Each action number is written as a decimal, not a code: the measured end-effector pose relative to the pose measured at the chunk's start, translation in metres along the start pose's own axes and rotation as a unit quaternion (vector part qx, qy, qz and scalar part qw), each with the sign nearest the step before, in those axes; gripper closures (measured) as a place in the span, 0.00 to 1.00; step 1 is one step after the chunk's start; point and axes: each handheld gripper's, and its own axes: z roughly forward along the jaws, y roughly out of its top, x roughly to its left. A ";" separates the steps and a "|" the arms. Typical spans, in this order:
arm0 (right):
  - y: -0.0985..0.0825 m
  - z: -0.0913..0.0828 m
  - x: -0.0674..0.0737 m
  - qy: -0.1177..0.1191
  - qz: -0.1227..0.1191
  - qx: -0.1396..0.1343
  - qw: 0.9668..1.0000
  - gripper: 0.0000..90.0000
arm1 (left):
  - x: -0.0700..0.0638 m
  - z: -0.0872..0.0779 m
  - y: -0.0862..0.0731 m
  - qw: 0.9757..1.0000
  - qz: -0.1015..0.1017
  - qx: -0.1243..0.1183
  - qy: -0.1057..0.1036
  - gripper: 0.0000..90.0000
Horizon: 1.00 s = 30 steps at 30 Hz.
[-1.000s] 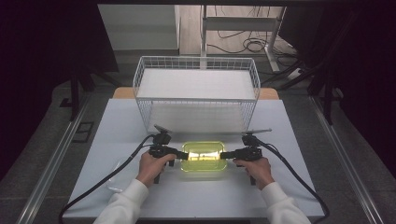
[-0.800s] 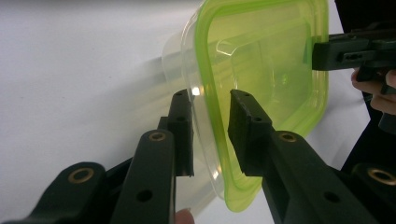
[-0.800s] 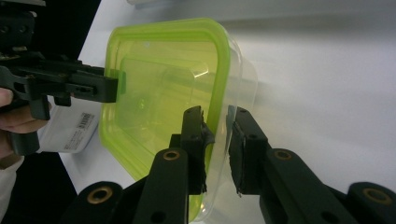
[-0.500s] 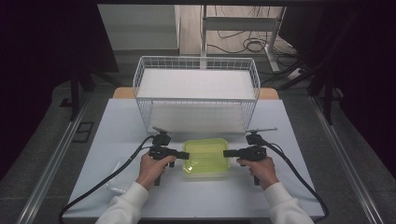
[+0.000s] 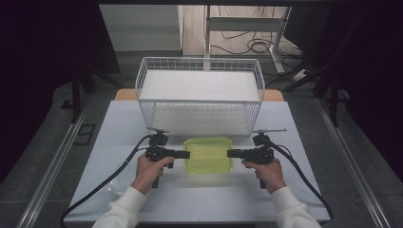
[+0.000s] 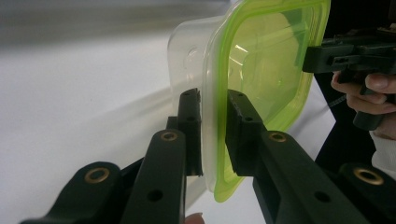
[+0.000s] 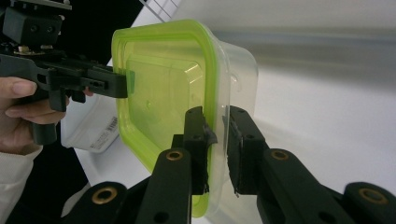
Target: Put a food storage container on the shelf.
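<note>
A clear plastic container with a lime-green lid hangs level a little above the white table, between my two grippers. My left gripper is shut on the lid's left rim. In the left gripper view its jaws have just been closing, and they pinch the rim of the container. My right gripper is shut on the opposite rim. The right gripper view shows its pads clamped on the edge of the container, with the left gripper across from it.
A white wire basket with a white liner stands at the back of the table. A second clear container lies near the left forearm at the front left. Cables trail from both grippers towards the person.
Both hands have risen a little, and the green-lidded container has come up off the table with them.
</note>
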 end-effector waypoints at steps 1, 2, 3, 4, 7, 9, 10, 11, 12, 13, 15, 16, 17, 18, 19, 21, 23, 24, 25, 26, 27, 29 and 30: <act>0.001 -0.002 0.003 0.001 -0.008 -0.004 1.000 0.87 | -0.001 -0.002 0.000 1.000 0.002 -0.003 0.000 0.86; 0.001 -0.002 0.003 0.001 -0.008 -0.004 1.000 0.87 | -0.003 -0.004 0.000 1.000 0.005 -0.007 0.000 0.86; 0.001 -0.002 0.004 0.004 -0.009 -0.006 1.000 0.87 | -0.004 -0.007 0.000 1.000 0.007 -0.010 -0.001 0.86; 0.002 -0.003 0.005 0.008 -0.011 -0.009 1.000 0.87 | -0.005 -0.008 0.000 1.000 0.008 -0.012 -0.001 0.86; 0.003 -0.005 0.010 0.011 -0.018 -0.012 1.000 0.87 | -0.008 -0.015 0.000 1.000 0.016 -0.020 0.000 0.87; 0.005 -0.007 0.016 0.010 -0.031 -0.020 0.999 0.87 | -0.009 -0.018 0.001 1.000 0.018 -0.024 -0.002 0.87; 0.005 -0.007 0.016 0.010 -0.031 -0.020 0.999 0.87 | -0.010 -0.020 0.001 0.999 0.019 -0.027 -0.003 0.87; 0.007 -0.008 0.018 0.010 -0.034 -0.022 0.999 0.87 | -0.010 -0.022 0.002 0.999 0.021 -0.031 -0.005 0.87; 0.008 -0.009 0.019 0.013 -0.035 -0.024 0.999 0.87 | -0.010 -0.023 0.002 0.999 0.023 -0.032 -0.007 0.87; 0.008 -0.010 0.020 0.013 -0.039 -0.026 0.999 0.87 | -0.011 -0.025 0.003 0.999 0.025 -0.035 -0.008 0.87; 0.010 -0.011 0.023 0.016 -0.042 -0.030 0.999 0.87 | -0.010 -0.027 0.004 0.999 0.026 -0.037 -0.012 0.87; 0.011 -0.012 0.025 0.016 -0.046 -0.031 0.998 0.87 | -0.011 -0.028 0.004 0.999 0.028 -0.037 -0.012 0.87; 0.011 -0.012 0.026 0.014 -0.048 -0.032 0.998 0.87 | -0.011 -0.028 0.004 0.999 0.029 -0.039 -0.012 0.87; 0.012 -0.013 0.027 0.013 -0.052 -0.034 0.998 0.87 | -0.011 -0.029 0.005 0.999 0.030 -0.041 -0.012 0.87; 0.012 -0.013 0.028 0.013 -0.054 -0.036 0.998 0.87 | -0.011 -0.030 0.005 0.999 0.032 -0.042 -0.012 0.87; 0.013 -0.013 0.030 0.012 -0.058 -0.038 0.997 0.87 | -0.012 -0.032 0.005 0.998 0.033 -0.044 -0.012 0.87; 0.013 -0.014 0.030 0.014 -0.059 -0.040 0.997 0.87 | -0.012 -0.033 0.006 0.998 0.036 -0.045 -0.012 0.87; 0.014 -0.014 0.031 0.015 -0.060 -0.042 0.997 0.87 | -0.013 -0.034 0.007 0.998 0.036 -0.046 -0.013 0.87; 0.014 -0.015 0.032 0.015 -0.062 -0.043 0.997 0.87 | -0.013 -0.034 0.007 0.998 0.035 -0.048 -0.014 0.87; 0.015 -0.015 0.033 0.013 -0.064 -0.044 0.997 0.87 | -0.013 -0.035 0.008 0.998 0.036 -0.050 -0.014 0.87; 0.016 -0.016 0.034 0.011 -0.068 -0.046 0.997 0.87 | -0.014 -0.036 0.009 0.998 0.037 -0.049 -0.013 0.87; 0.018 -0.018 0.037 0.008 -0.074 -0.049 0.996 0.87 | -0.017 -0.038 0.012 0.998 0.040 -0.050 -0.010 0.88; 0.019 -0.019 0.039 0.007 -0.076 -0.055 0.996 0.87 | -0.019 -0.040 0.014 0.998 0.045 -0.051 -0.007 0.88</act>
